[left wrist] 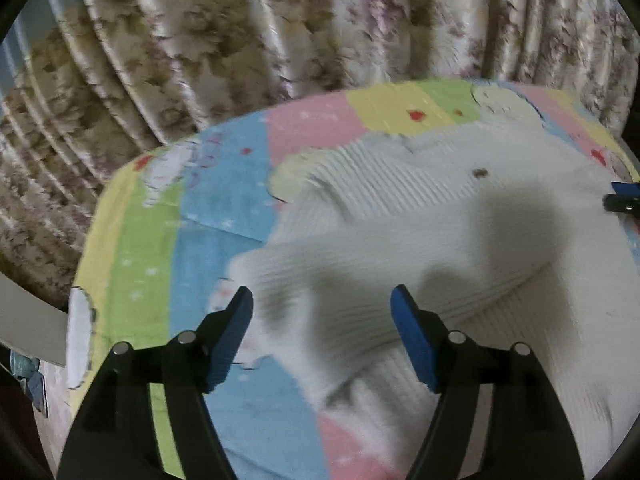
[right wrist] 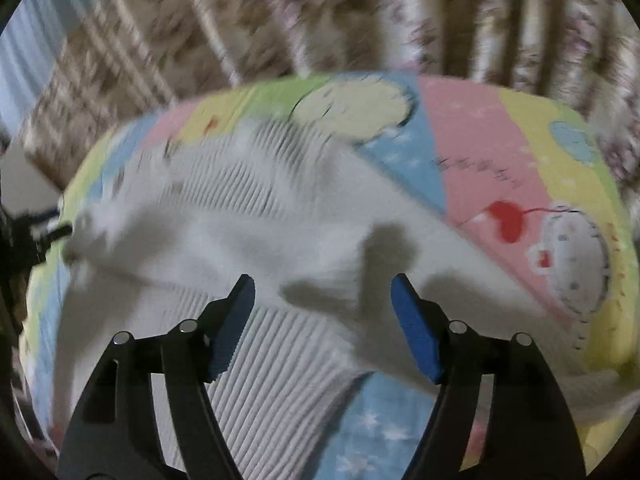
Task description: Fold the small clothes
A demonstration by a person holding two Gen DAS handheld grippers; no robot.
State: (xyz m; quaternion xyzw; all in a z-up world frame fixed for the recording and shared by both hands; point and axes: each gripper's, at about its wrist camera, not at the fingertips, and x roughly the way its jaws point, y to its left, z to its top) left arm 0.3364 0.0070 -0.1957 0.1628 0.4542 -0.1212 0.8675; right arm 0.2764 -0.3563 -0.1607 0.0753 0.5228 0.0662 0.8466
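Hovering over a white ribbed knit garment [left wrist: 420, 216], the left hand-held gripper [left wrist: 322, 308] has its blue pads spread, nothing pinched between them. The right hand-held gripper [right wrist: 323, 298] is likewise spread above the same garment, pads clear of the cloth. The garment lies rumpled on a pastel patchwork cover [left wrist: 224, 184] over the surface. Floral curtains [left wrist: 240, 32] hang behind.
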